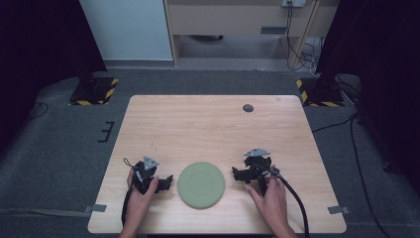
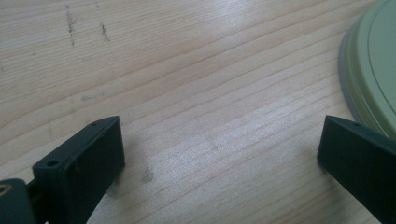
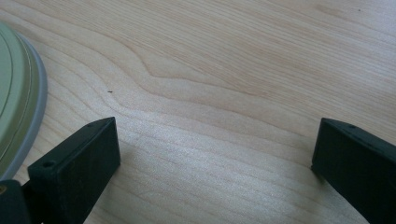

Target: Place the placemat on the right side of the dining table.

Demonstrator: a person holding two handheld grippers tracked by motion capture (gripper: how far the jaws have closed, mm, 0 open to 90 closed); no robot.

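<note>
We see a round green plate (image 1: 201,184) on the worktop (image 1: 208,124). Our left gripper (image 1: 159,183) rests at its 9 o'clock and our right gripper (image 1: 243,174) at its 3 o'clock, equally near, both wide open and empty.

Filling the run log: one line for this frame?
left gripper: open, empty, left of plate | right gripper: open, empty, right of plate | green plate: flat on table, untouched
</note>
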